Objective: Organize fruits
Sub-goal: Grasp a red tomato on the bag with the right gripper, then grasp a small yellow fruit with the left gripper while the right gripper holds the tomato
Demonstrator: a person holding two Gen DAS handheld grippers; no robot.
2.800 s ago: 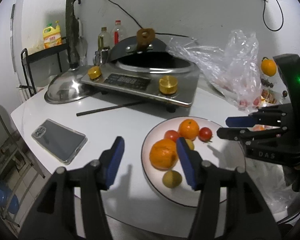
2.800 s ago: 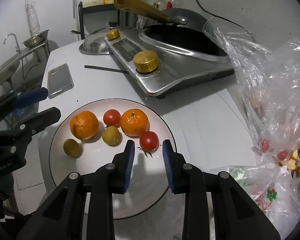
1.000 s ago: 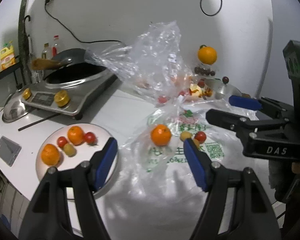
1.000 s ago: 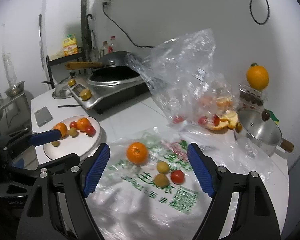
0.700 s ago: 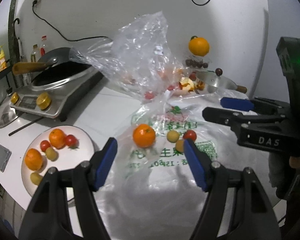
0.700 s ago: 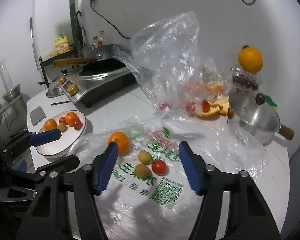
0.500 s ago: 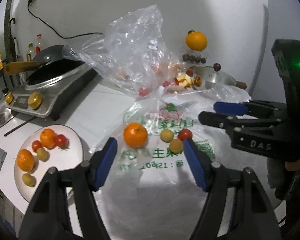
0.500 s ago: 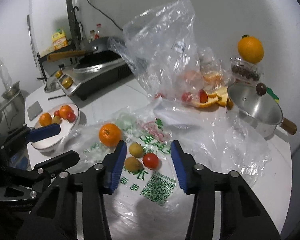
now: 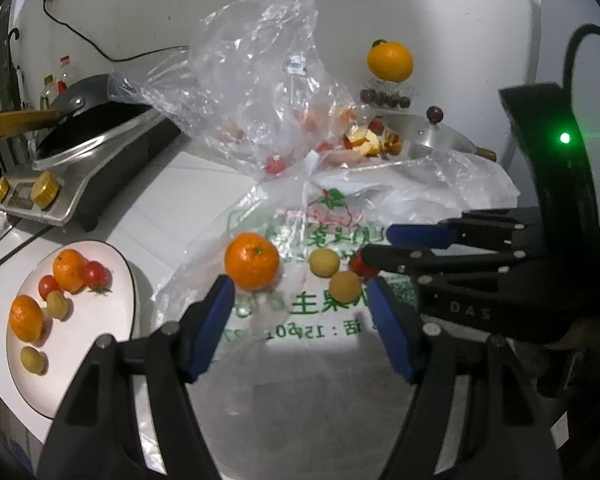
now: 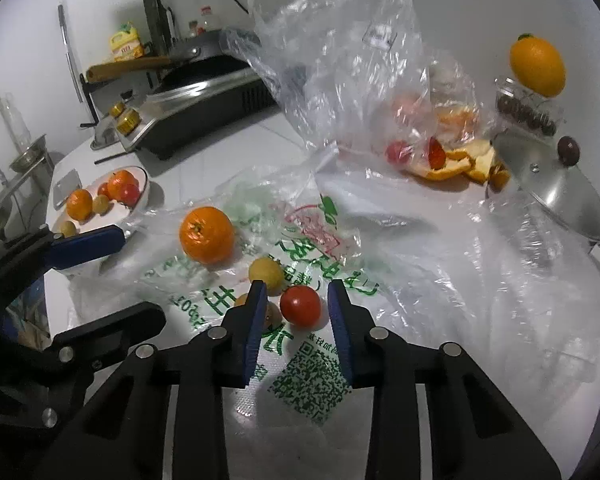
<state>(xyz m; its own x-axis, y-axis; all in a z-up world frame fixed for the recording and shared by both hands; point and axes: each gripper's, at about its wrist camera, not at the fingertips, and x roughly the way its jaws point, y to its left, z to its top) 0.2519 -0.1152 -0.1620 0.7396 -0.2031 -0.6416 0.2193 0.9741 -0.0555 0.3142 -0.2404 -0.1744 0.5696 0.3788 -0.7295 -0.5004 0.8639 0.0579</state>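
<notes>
- "DAS" was moulded on the right gripper (image 9: 374, 253) body.
- Green Chinese characters, including "主果", digits and a QR code were printed on the flat plastic bag (image 10: 312, 376).

plate (image 9: 132, 300) left on desk (image 9: 188, 208) | mandarin (image 9: 252, 261) and tomato (image 10: 300, 305) on printed bag (image 10: 312, 376) right of plate | stove (image 9: 100, 160) behind plate
</notes>
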